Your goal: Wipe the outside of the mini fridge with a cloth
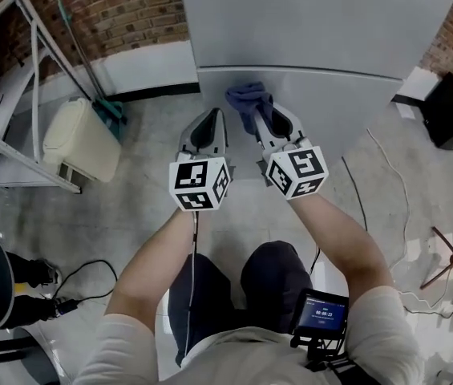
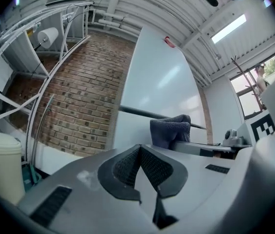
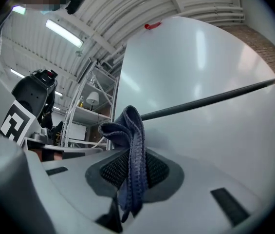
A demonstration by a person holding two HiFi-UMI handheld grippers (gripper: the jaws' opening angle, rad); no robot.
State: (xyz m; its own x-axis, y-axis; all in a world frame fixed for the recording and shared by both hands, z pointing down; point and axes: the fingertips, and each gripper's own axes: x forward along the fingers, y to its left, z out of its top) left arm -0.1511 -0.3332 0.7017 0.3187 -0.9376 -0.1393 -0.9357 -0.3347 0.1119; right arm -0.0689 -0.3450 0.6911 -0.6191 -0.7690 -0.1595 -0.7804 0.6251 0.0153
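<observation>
**Blue cloth goes up against the mini fridge, and the grip on it looks thin**

The right gripper (image 1: 260,120) has its jaws clamped on a bunched fold of the blue cloth (image 1: 248,99), which stands at the grey front of the mini fridge (image 1: 314,46) just beside the dark seam (image 1: 306,71); whether it presses the panel cannot be told. The left gripper (image 1: 215,115), jaws together on nothing, hangs alongside, near the door. The likely trouble is drag: only a narrow pinch holds the cloth, so a firm stroke could pull it free and drop it to the floor. With so little cloth past the tips, the hard jaws could also meet the panel and scuff it, or catch in the seam.
</observation>
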